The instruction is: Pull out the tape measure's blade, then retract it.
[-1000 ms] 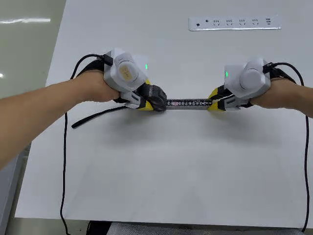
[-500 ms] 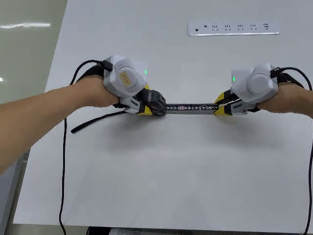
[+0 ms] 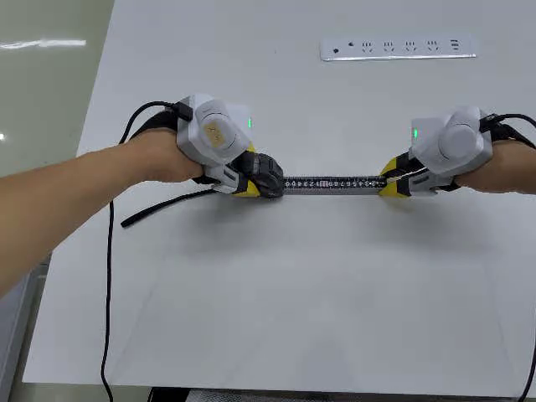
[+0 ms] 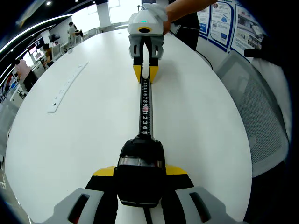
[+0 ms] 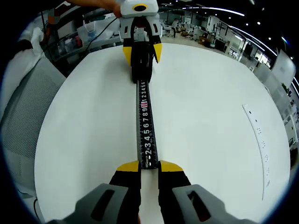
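The black tape measure case rests on the white table, and my left gripper is shut on it; in the left gripper view the case sits between the yellow-tipped jaws. Its numbered blade stretches rightward just above the tabletop. My right gripper is shut on the blade's end. The right gripper view has the blade running from my right gripper to the case. Across the table in the left gripper view, the right gripper clamps the blade.
A white power strip lies at the table's far side, also seen as a strip in the left gripper view. Black cables trail from the left hand across the table and over its left edge. A mesh chair stands beside the table.
My right gripper has moved to the right, drawing more of the blade out of the case. The left gripper and the case have stayed nearly in place.
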Available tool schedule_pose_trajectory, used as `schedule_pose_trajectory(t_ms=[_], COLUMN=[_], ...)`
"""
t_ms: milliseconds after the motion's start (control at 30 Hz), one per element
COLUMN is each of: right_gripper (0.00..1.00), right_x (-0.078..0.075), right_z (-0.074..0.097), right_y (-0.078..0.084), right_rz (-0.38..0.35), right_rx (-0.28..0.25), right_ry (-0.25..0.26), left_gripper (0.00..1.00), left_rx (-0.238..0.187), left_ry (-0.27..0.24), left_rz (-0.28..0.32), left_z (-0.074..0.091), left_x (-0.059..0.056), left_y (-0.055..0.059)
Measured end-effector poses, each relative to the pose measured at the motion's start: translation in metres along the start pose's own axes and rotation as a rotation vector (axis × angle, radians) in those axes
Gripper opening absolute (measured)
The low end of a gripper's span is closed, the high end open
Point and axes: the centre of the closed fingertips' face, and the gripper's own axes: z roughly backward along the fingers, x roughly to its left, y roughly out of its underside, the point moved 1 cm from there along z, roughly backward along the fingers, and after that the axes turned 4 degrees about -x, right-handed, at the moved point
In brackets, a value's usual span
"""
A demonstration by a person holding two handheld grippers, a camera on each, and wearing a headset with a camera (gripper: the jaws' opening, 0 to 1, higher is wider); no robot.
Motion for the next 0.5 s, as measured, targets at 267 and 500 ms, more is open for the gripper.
schedule_pose_trajectory(t_ms=[267, 500], right_gripper=[0.12, 0.12], right_x=[0.000, -0.001], right_z=[0.005, 0.014], right_y=[0.007, 0.021], right_rz=[0.000, -0.012], right_rx=[0.007, 0.019], right_ry=[0.000, 0.003], left_gripper=[0.33, 0.33], left_rx=[0.003, 0.005], left_ry=[-0.002, -0.001], left_rz=[-0.003, -0.004], left_z=[0.000, 0.000], left_x=[0.000, 0.000], left_y=[0.000, 0.000])
